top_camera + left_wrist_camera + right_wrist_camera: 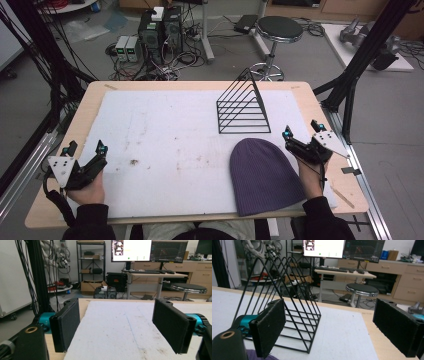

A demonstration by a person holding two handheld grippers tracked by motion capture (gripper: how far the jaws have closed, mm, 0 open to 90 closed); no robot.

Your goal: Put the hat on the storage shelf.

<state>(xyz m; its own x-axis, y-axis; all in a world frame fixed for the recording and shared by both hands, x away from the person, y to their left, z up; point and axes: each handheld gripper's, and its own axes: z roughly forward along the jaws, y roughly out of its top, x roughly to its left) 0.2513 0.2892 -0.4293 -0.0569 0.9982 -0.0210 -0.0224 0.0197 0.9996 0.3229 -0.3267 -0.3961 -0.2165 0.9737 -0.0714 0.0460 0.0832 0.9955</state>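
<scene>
The right hand-held gripper (300, 135) sits just beside the right edge of the purple knit hat (264, 175), its jaws standing wide apart with nothing between them. The left hand-held gripper (85, 155) rests well apart at the far left of the surface (95, 95), also open and empty, as the left gripper view shows with bare white mat (120, 327) between its pads.

The work in hand looks like a pick-up of the hat, probably toward the black wire rack (243, 107) that stands just behind it. To do this well, the right gripper should come down low over the hat's near edge and pinch a fold of fabric, both layers if possible, rather than skim the top. Soft knit slips and stretches, so a deep bite near the rim should hold better than a shallow one. The left gripper could come across and hold the opposite side so the hat lifts flat.

The hat lies flat on the mat at the front right of the surface, dome-shaped, ribbed, dark purple, its open rim toward the person. In the right gripper view, a sliver of purple shows at the bottom edge below the left pad, with the rack (287, 302) ahead.
</scene>
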